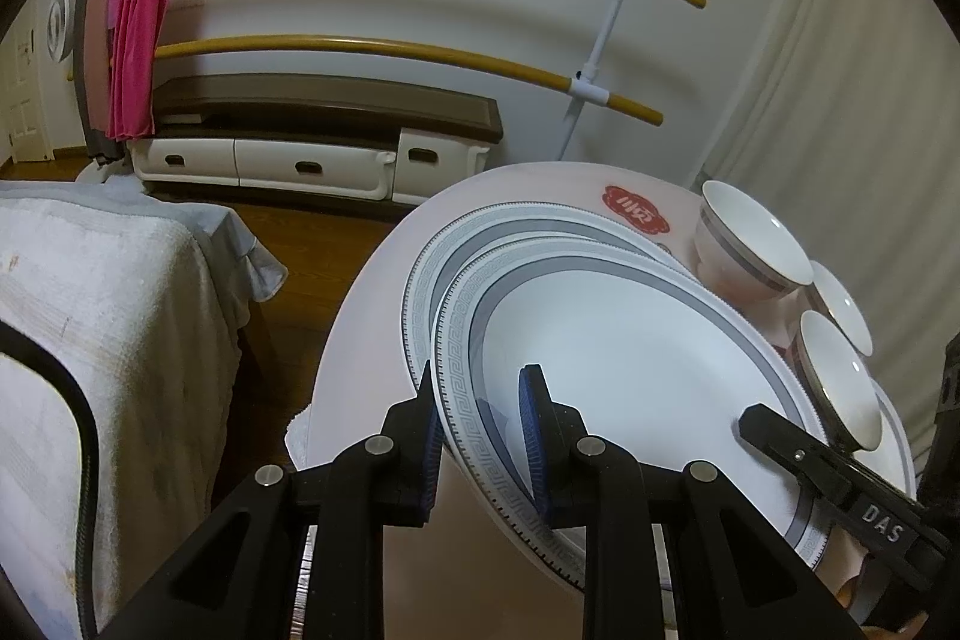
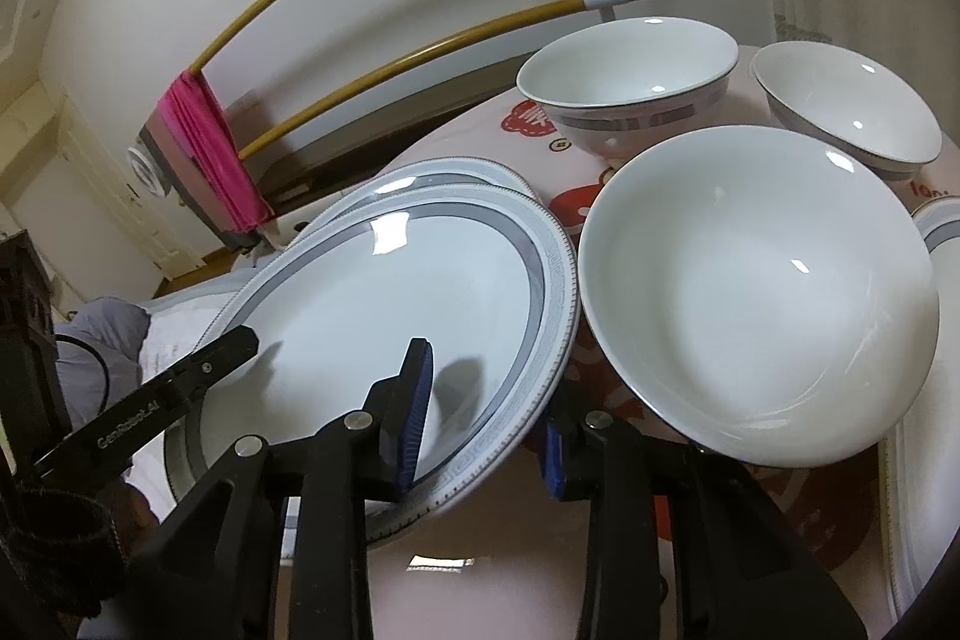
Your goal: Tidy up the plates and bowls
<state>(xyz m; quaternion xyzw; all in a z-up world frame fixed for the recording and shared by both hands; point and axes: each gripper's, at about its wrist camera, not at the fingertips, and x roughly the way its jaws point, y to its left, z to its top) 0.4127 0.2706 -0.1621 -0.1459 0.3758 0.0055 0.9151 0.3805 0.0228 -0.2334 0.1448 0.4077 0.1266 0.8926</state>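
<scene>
A white plate with a grey patterned rim [image 1: 630, 388] is held tilted above a second like plate [image 1: 480, 232] on the round table [image 1: 360, 340]. My left gripper [image 1: 480, 436] straddles its left rim, one pad under, one pad over. My right gripper [image 2: 480, 412] straddles the opposite rim of the same plate [image 2: 390, 304]. Both jaws stand partly apart around the rim. Three white bowls stand to the right: a big one [image 2: 762, 292] nearest, two behind [image 2: 630, 82] [image 2: 846, 106]. They also show in the left wrist view [image 1: 750, 232].
A further plate [image 2: 936, 244] lies at the table's right edge. A bed with a towel [image 1: 90, 310] stands left of the table. A drying rack with wooden bars [image 1: 390, 46] and a pink cloth [image 1: 138, 40] stands behind, with a low cabinet [image 1: 312, 142] at the wall.
</scene>
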